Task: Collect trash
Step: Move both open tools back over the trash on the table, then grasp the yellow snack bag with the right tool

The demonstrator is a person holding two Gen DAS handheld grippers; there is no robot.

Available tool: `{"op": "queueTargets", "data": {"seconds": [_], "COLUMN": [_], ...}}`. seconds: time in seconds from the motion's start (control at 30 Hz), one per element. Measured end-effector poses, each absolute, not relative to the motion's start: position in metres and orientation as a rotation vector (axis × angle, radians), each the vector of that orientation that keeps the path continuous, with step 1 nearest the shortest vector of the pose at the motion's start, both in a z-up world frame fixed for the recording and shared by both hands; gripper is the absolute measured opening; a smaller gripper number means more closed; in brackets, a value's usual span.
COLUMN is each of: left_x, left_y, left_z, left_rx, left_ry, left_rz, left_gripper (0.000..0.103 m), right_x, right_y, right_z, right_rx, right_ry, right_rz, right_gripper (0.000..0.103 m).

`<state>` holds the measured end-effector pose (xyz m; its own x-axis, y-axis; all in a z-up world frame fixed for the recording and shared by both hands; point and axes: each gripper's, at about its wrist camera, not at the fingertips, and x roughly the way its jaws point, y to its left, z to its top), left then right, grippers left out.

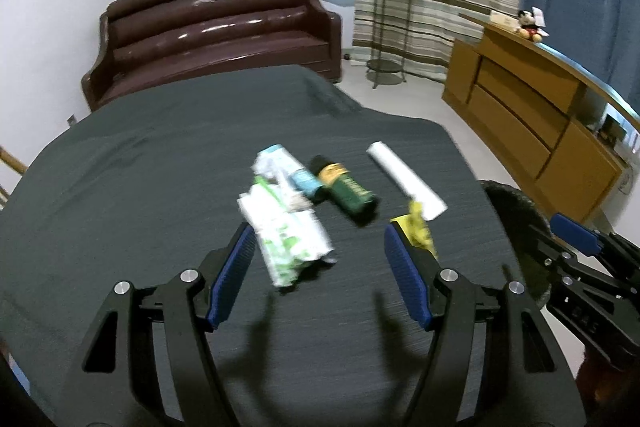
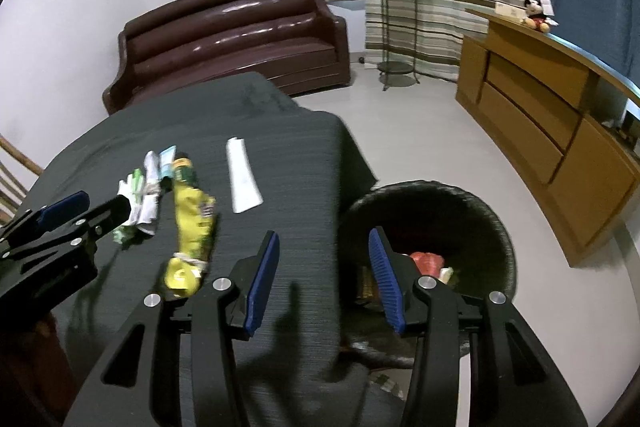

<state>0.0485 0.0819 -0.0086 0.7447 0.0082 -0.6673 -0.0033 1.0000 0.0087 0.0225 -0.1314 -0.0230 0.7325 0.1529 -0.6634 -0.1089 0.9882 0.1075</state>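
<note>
Litter lies in a loose cluster on the dark-clothed table (image 1: 120,187): a green-and-white wrapper (image 1: 286,231), a green can (image 1: 346,189), a white paper tube (image 1: 406,179) and a yellow wrapper (image 2: 192,227). Your left gripper (image 1: 320,251) hovers over the green-and-white wrapper, jaws wide and empty. Your right gripper (image 2: 324,267) stands partly open at the table's edge, gripping nothing, above the dark wicker bin (image 2: 480,219) on the floor, which already holds red scraps (image 2: 428,261).
</note>
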Motion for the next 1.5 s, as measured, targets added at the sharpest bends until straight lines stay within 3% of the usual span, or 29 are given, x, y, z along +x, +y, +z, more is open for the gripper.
{"op": "queueTargets", "data": {"seconds": [0.73, 0.97, 1.5], "left_x": [0.047, 0.052, 0.074], "left_y": [0.139, 0.139, 0.113], "left_z": [-0.022, -0.023, -0.024], "left_rx": [-0.057, -0.061, -0.041], "left_ry": [0.767, 0.773, 0.776], "left_rz": [0.079, 0.076, 0.053], "left_gripper": [0.066, 0.066, 0.067], "right_x": [0.040, 0.039, 0.038], "right_y": [-0.053, -0.050, -0.072], "right_z": [-0.042, -0.043, -0.024], "right_rx": [0.001, 0.004, 0.039], "right_ry": [0.842, 0.854, 0.774], "right_rz": [0.274, 0.313, 0.281], "right_gripper": [0.047, 0.025, 0.025]}}
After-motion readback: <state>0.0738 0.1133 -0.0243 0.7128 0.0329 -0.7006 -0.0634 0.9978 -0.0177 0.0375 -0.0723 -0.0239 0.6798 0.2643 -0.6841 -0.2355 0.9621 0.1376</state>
